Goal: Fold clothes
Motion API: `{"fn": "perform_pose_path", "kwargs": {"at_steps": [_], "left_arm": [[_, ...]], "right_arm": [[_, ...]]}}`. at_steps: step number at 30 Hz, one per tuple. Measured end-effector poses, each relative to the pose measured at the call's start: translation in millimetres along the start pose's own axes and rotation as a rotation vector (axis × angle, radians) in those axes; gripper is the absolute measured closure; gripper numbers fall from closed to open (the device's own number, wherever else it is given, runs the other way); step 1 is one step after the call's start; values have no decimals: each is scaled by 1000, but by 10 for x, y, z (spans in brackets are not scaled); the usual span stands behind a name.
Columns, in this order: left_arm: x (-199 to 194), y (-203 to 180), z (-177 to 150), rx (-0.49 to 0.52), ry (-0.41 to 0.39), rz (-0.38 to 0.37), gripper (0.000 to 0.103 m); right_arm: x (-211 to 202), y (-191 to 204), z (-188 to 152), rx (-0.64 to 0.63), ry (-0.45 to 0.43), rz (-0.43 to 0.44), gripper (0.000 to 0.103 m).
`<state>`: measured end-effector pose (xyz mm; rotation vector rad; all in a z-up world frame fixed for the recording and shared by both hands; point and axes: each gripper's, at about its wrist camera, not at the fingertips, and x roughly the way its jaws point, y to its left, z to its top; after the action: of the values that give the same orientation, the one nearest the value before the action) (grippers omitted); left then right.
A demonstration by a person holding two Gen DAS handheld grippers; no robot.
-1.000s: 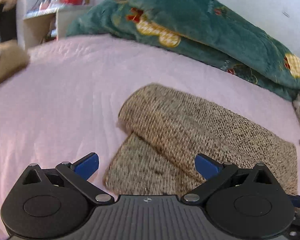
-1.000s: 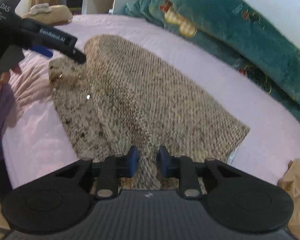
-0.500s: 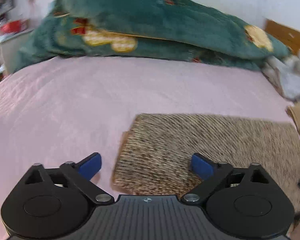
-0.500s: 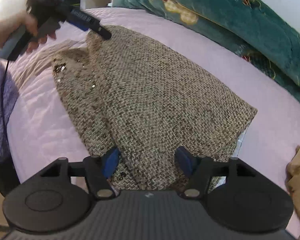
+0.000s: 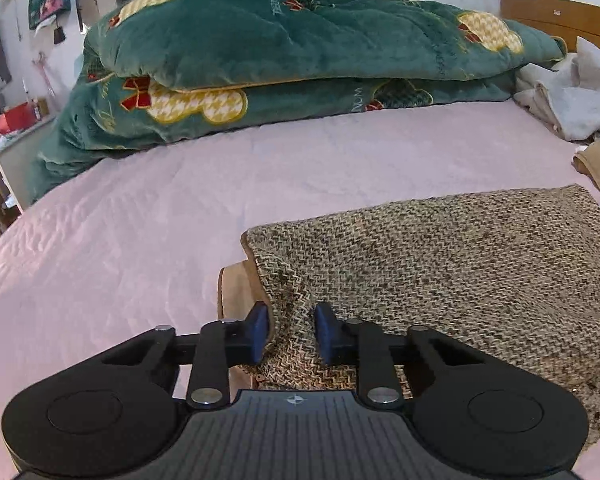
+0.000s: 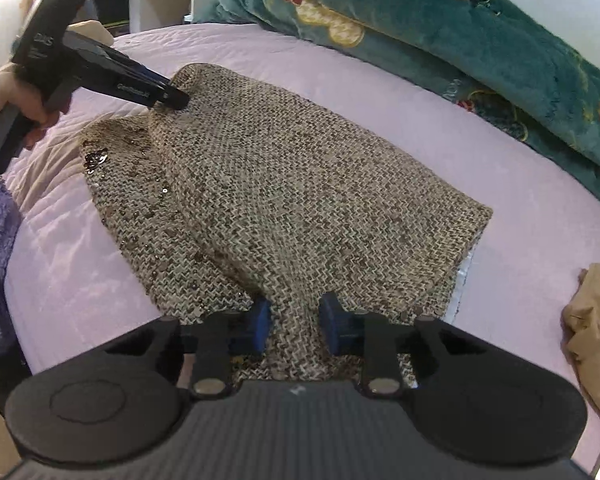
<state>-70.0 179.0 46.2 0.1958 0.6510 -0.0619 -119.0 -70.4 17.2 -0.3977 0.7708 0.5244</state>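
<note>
Both grippers pinch the tweed garment (image 6: 300, 200) near the bed's (image 5: 140, 240) front edge: left gripper (image 5: 288, 334), right gripper (image 6: 294, 328). Uneven pulling might undo the fold or slip the bunched cloth.

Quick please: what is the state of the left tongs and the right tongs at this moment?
Left tongs: closed on one edge of the knit garment.
Right tongs: closed on another edge of the same garment.
</note>
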Motion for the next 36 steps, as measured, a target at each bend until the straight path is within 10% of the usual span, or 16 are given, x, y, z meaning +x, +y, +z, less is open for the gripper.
{"fn": "perform_pose_path", "kwargs": {"at_steps": [11, 17, 21, 27, 31, 36], "left_arm": [[-509, -42, 104, -164, 48, -16, 78], [-533, -231, -200, -143, 198, 72, 74], [-607, -241, -239, -102, 225, 180, 71], [-914, -268, -10, -125, 95, 142, 66], [-888, -389, -17, -169, 65, 115, 29], [-650, -455, -164, -219, 129, 77, 27]], "right_arm": [[-416, -237, 103, -73, -49, -106, 89], [-284, -107, -221, -125, 34, -57, 88], [-222, 32, -360, -114, 41, -70, 81], [-458, -112, -65, -16, -45, -7, 32], [-360, 32, 35, -14, -57, 38, 25], [-91, 327, -2, -54, -35, 30, 26]]}}
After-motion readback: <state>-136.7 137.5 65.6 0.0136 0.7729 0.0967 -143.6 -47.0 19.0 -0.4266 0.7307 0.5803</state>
